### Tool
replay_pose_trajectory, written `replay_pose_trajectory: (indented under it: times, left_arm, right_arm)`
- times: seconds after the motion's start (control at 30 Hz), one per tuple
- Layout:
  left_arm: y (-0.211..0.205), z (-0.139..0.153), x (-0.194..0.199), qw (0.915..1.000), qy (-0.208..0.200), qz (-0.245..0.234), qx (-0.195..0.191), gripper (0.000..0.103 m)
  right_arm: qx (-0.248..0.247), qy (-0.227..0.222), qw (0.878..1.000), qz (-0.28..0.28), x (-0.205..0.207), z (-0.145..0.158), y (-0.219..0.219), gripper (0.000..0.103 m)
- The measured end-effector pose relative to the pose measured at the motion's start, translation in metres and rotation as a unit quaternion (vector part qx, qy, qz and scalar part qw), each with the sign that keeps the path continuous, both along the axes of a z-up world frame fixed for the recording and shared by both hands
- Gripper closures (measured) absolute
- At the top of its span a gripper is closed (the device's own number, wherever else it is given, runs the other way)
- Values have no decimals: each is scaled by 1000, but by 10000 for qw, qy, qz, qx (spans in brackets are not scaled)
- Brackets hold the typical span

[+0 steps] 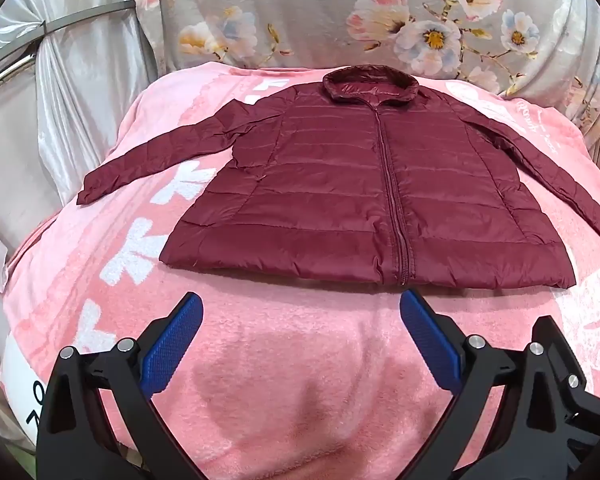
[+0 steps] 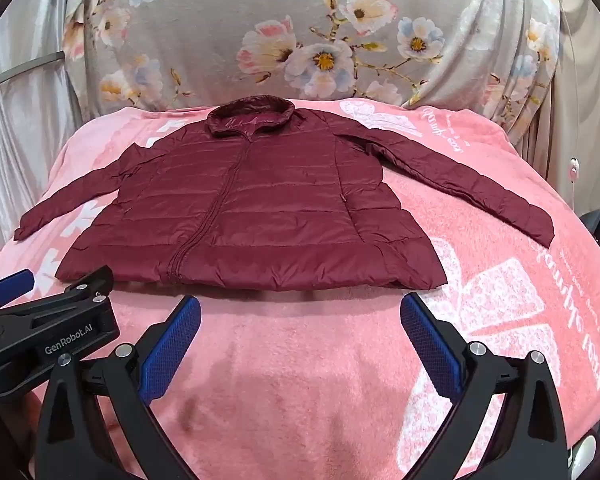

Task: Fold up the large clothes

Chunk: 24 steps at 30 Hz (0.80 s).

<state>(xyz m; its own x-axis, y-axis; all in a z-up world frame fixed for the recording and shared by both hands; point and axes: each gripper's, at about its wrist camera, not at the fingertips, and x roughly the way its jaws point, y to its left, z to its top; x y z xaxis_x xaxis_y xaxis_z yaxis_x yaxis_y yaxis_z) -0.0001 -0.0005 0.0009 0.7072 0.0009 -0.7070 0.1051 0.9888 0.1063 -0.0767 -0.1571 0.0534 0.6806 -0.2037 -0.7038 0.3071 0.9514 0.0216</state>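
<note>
On fuzzy pink blanket, quilted maroon jacket.

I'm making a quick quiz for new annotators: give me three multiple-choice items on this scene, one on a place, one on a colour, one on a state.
1. Where does the jacket lie?
A. Spread flat on the pink blanket
B. Hung on the floral fabric
C. Held up in the tongs

2. What colour is the jacket?
A. Navy
B. Dark red
C. Grey

3. How do the left tongs and right tongs stand?
A. Both shut on a sleeve
B. One shut on the hem
C. Both open, holding nothing

Answers:
1 A, it lies flat on the blanket, sleeves out to both sides.
2 B, the whole quilted shell is maroon.
3 C, the blue pads stand wide apart short of the hem.
</note>
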Motion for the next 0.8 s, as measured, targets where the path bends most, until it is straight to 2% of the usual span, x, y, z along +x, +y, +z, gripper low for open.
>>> replay_pose_trajectory:
  times: [0.8]
  left_arm:
    - [5, 10, 2, 10000, -86, -3, -7, 7]
  right_arm:
    - [-22, -73, 10000, 15, -1, 1, 2, 5]
